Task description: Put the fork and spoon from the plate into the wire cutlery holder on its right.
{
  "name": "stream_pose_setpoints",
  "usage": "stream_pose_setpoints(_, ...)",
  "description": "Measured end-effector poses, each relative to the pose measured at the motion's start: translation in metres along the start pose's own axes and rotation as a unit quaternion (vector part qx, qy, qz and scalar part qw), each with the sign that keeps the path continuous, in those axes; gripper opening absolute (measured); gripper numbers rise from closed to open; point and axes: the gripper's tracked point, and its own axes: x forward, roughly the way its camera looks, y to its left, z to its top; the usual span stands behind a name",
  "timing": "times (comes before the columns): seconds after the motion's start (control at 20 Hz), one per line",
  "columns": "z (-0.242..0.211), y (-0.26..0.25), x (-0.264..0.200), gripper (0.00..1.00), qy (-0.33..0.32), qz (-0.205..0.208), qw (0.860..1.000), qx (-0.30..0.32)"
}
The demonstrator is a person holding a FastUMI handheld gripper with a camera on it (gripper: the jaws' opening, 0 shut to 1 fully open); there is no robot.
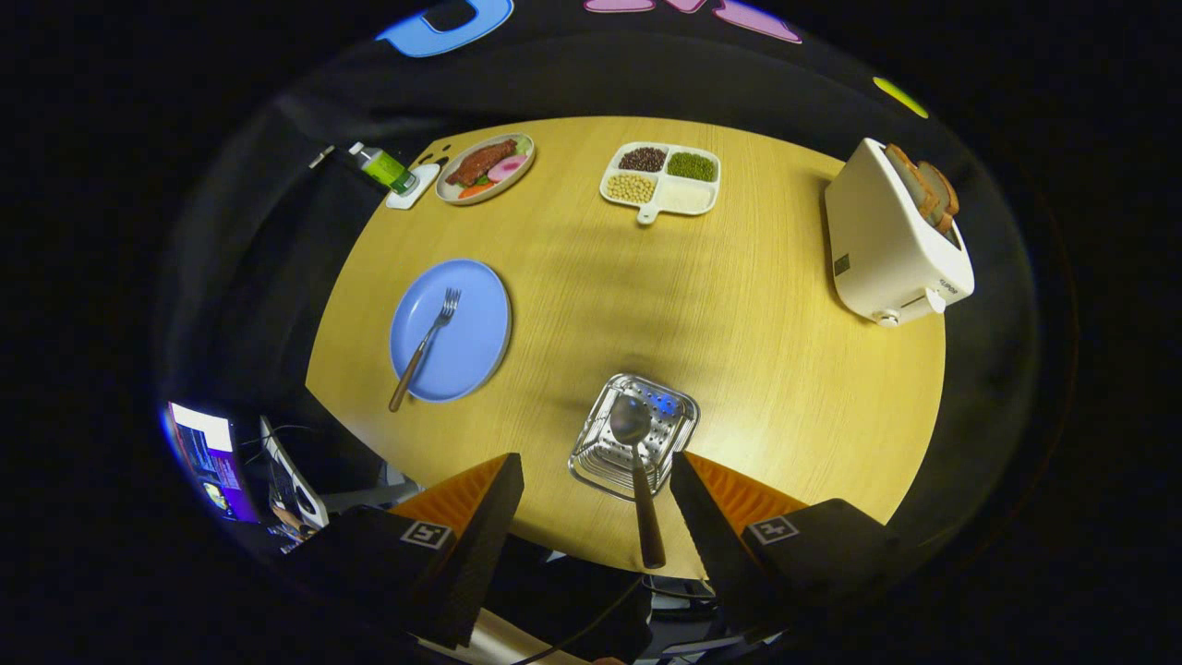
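A fork (427, 344) with a brown handle lies on the blue plate (471, 351), tines pointing away from me, well to the left of my fingers. The wire cutlery holder (685, 417) stands to the plate's right, just ahead of my fingers. The spoon (632, 421) rests in it, bowl inside and its brown handle sticking out over the table's near edge, between my fingers but touching neither. My gripper (596, 466) hangs open above the near edge, with its fingers wide apart.
A white toaster (886, 249) with bread slices stands at the far right. At the back sit a white divided dish (688, 196) of beans and an oval plate (443, 189) of food, beside a green bottle (383, 168). A monitor (211, 457) glows below the table's left edge.
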Motion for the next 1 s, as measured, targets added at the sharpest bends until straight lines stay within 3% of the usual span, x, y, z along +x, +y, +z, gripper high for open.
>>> stream_pose_setpoints(0.5,-0.005,0.066,0.0,0.99,-0.063,-0.011,0.997,-0.04)
stream_pose_setpoints(1.0,0.016,0.154,0.066,1.0,-0.08,0.022,0.996,-0.034)
